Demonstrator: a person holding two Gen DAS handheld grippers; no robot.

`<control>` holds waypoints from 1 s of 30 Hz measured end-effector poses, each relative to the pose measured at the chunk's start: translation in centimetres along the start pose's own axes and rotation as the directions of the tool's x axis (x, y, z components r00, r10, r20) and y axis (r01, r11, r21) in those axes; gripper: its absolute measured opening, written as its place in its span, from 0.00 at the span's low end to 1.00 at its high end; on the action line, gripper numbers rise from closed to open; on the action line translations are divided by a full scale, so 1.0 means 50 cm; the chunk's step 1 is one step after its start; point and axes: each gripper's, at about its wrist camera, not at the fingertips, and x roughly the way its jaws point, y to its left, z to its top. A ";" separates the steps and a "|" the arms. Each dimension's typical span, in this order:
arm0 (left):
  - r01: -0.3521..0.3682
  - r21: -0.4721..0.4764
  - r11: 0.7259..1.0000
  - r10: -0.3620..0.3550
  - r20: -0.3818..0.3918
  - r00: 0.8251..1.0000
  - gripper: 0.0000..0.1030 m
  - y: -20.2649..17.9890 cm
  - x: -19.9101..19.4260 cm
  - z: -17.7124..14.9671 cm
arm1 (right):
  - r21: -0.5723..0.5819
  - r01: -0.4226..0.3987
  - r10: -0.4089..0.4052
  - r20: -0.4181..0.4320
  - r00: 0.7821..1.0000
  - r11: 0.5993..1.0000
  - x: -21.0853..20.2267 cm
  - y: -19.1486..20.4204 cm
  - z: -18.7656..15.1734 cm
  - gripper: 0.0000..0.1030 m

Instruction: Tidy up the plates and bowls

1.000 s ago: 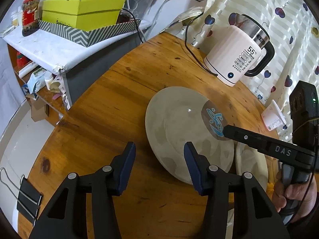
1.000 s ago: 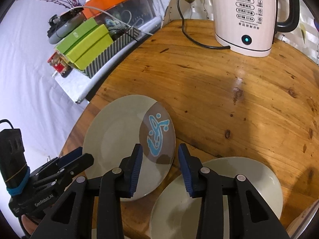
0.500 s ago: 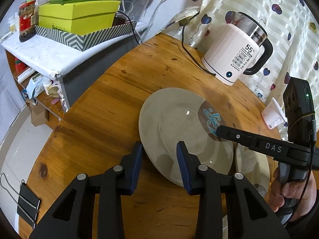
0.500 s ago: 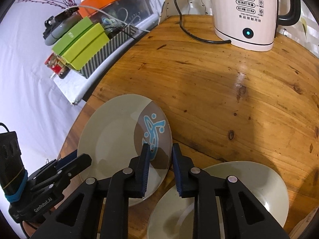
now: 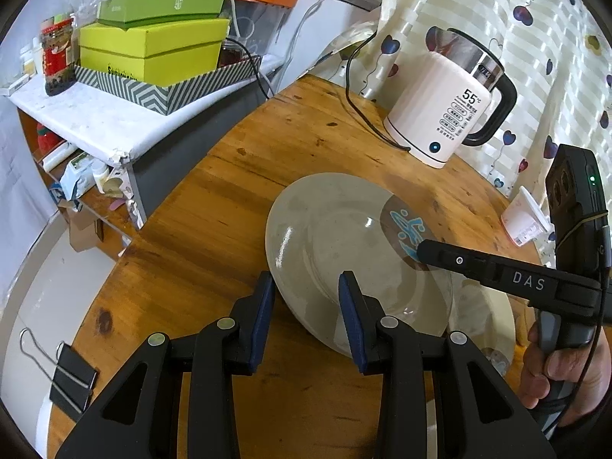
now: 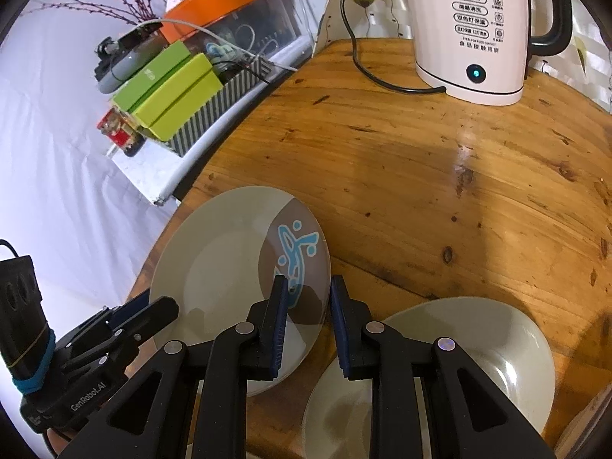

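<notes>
- now, one decorated plate (image 5: 329,237), grey-green with a brown segment and a blue fish motif, lies on the round wooden table (image 5: 267,153), near the table's left edge as the right wrist view shows it.
- one plain plate (image 6: 478,344) sits just beside it, its edge tucked under the decorated plate's rim; that makes two dishes in view.
- two grippers flank the decorated plate, one on each side.
- left gripper (image 5: 306,283): its jaws have just been closing and the near rim of the decorated plate is between them, one finger at the outer edge and one over the plate's inner face; i cannot tell whether the pads press.
- right gripper (image 6: 308,283): its jaws have also just been closing and stand narrow, straddling the rim at the brown segment; whether it clamps there i cannot tell.
- one hand (image 5: 562,375) shows, wrapped round the right gripper's handle.
- one white kettle (image 5: 440,114) with a black handle stands at the far side of the table, its cord trailing off.
- one black binder clip (image 5: 72,378) lies by the table's near-left edge.
- beside the table, two lime boxes (image 5: 149,53) are stacked in one striped tray on a shelf.
</notes>
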 end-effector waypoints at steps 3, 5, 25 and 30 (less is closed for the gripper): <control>-0.005 0.011 1.000 0.005 0.008 1.000 0.35 -0.007 -0.016 -0.005 | 0.000 -0.003 0.003 0.009 1.000 1.000 -0.015 0.006 -0.007 0.21; -0.004 0.017 1.000 0.004 0.012 1.000 0.35 -0.013 -0.029 -0.009 | 0.001 -0.003 0.003 0.016 1.000 1.000 -0.028 0.010 -0.015 0.21; 0.015 0.085 0.996 -0.018 0.034 0.999 0.35 -0.080 -0.141 -0.098 | 0.021 -0.002 0.000 0.092 0.996 1.000 -0.165 0.032 -0.142 0.21; 0.019 0.105 0.994 -0.022 0.034 0.999 0.35 -0.091 -0.162 -0.122 | 0.023 0.003 -0.005 0.108 0.994 1.000 -0.192 0.035 -0.181 0.21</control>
